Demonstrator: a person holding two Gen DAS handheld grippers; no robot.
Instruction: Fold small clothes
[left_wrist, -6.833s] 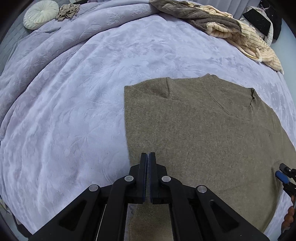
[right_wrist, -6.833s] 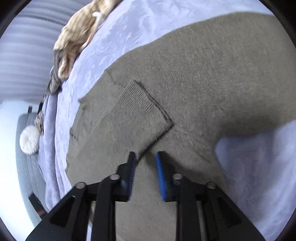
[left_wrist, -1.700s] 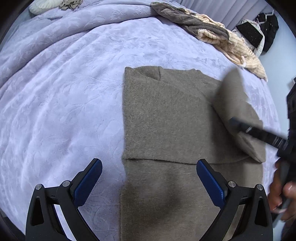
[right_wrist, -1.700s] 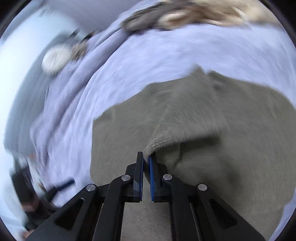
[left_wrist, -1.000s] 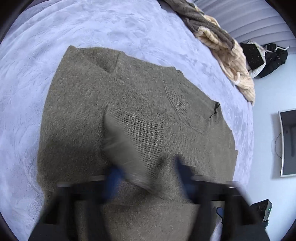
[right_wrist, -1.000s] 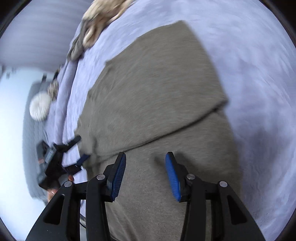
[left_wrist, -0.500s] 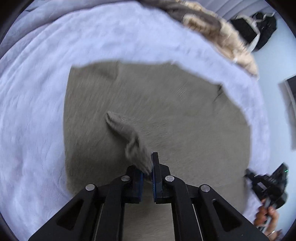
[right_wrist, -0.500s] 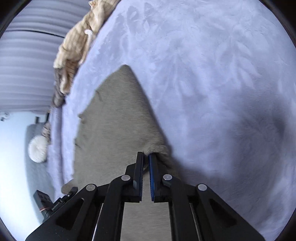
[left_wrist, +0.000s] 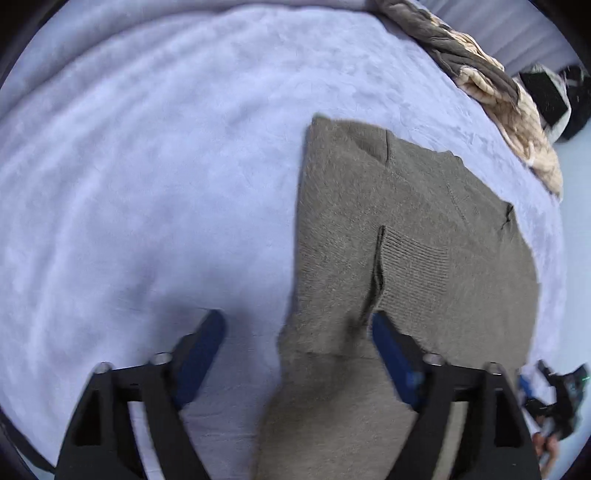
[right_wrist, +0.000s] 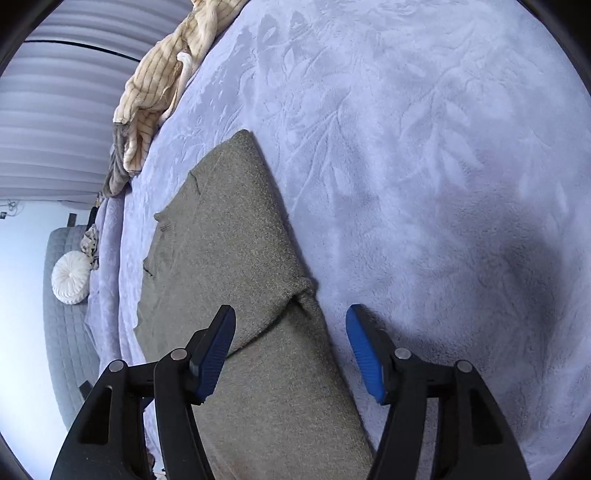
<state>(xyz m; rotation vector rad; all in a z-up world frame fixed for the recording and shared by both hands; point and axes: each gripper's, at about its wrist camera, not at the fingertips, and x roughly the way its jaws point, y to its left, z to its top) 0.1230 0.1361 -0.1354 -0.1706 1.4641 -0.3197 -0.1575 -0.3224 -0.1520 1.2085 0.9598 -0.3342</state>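
An olive-brown knit sweater (left_wrist: 417, 258) lies flat on the lavender blanket, both sleeves folded in over its body; a ribbed cuff (left_wrist: 413, 254) lies on top. My left gripper (left_wrist: 295, 339) is open, low over the sweater's left edge, holding nothing. In the right wrist view the sweater (right_wrist: 229, 251) runs away from me as a narrow folded shape. My right gripper (right_wrist: 291, 343) is open over its right edge, where a small fold corner (right_wrist: 304, 288) sits, and holds nothing.
The lavender embossed blanket (right_wrist: 424, 147) covers the bed around the sweater. A pile of cream striped and grey clothes (left_wrist: 491, 96) lies at the far edge and shows in the right wrist view (right_wrist: 155, 96). A round white cushion (right_wrist: 70, 277) sits on a grey sofa.
Both grippers were shut on parts of the sweater half a second ago; both have opened and let go, and the fabric now lies flat.
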